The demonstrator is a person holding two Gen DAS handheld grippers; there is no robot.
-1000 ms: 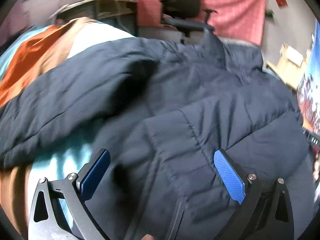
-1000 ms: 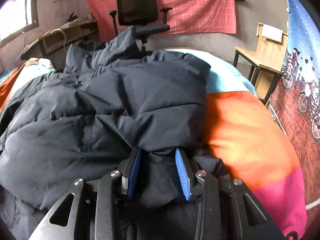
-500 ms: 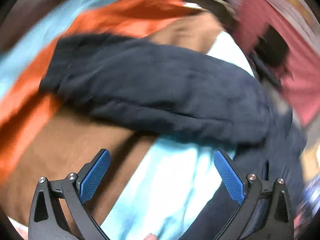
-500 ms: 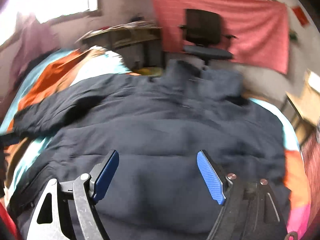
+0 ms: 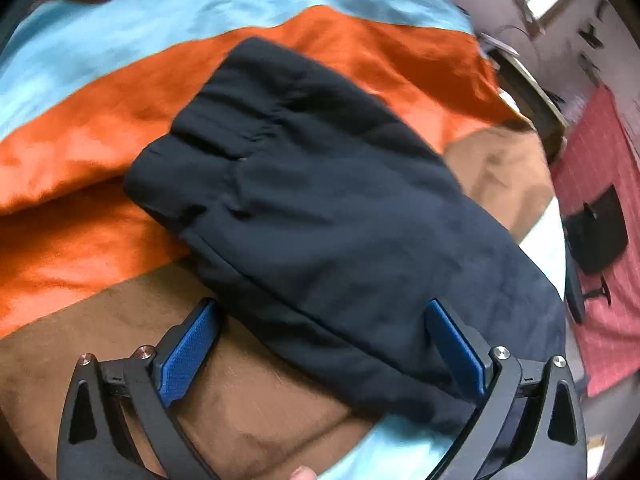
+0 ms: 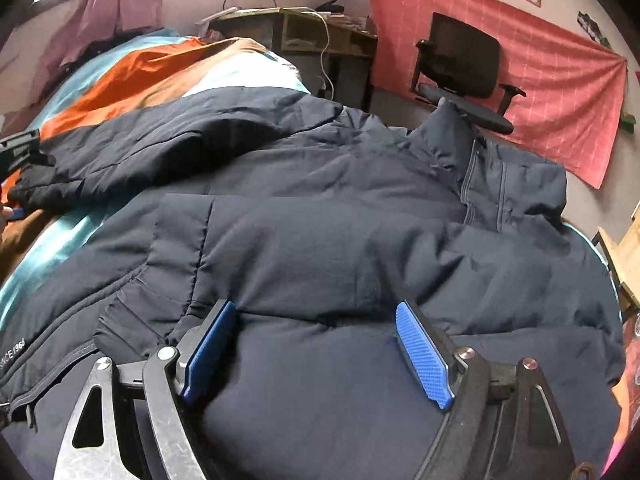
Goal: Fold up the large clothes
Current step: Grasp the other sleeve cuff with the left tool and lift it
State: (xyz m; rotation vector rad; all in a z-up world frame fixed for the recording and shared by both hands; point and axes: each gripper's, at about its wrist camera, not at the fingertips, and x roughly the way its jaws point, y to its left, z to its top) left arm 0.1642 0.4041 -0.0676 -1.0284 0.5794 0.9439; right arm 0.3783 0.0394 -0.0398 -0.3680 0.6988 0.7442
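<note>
Sleeve [image 5: 320,208] is lined up between wide-open, empty left tool [image 5: 320,352]; right tool [image 6: 316,352], spread and empty, is hovered over jacket [image 6: 360,240]; sleeve probably gets pinched and folded inward next.

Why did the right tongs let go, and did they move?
Yes. The right tongs were shut on the jacket's edge beside the orange blanket; now they hang open over its middle, and the office chair sits further right in their view, so they swung left.

Striped bedspread [image 5: 328,40] (orange, blue); office chair [image 6: 460,64].
</note>
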